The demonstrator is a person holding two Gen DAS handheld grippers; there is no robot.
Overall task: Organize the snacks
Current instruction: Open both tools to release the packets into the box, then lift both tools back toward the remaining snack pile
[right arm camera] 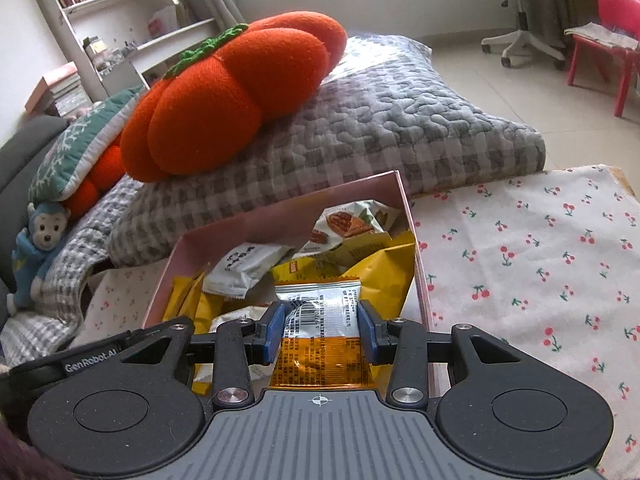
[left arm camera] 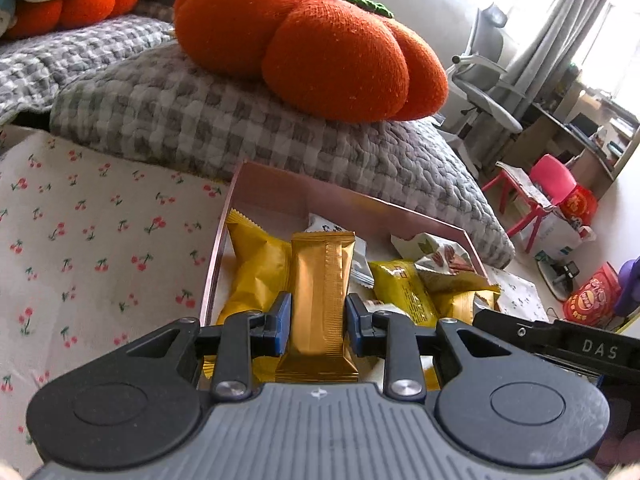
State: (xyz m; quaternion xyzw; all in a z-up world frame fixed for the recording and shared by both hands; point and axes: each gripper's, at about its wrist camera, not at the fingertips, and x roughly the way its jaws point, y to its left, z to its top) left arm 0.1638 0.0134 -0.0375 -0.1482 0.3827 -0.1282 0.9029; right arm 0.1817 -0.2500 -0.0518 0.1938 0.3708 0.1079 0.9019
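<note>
1. The left hand-held gripper [left arm camera: 319, 320] was clamped on a gold snack bar [left arm camera: 320, 300], long axis pointing ahead, over the pink box [left arm camera: 218, 248].
2. The right hand-held gripper [right arm camera: 320, 330] was clamped on a silver-orange packet [right arm camera: 320, 336], directly above the same box's near end.

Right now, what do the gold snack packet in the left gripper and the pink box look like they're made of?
Gold snack packet: probably metallised foil film, with a glossy sheen, fine ribbing and crimped ends. Pink box: looks like thin card, with matte, straight, flat walls and sharp folded corners.
</note>
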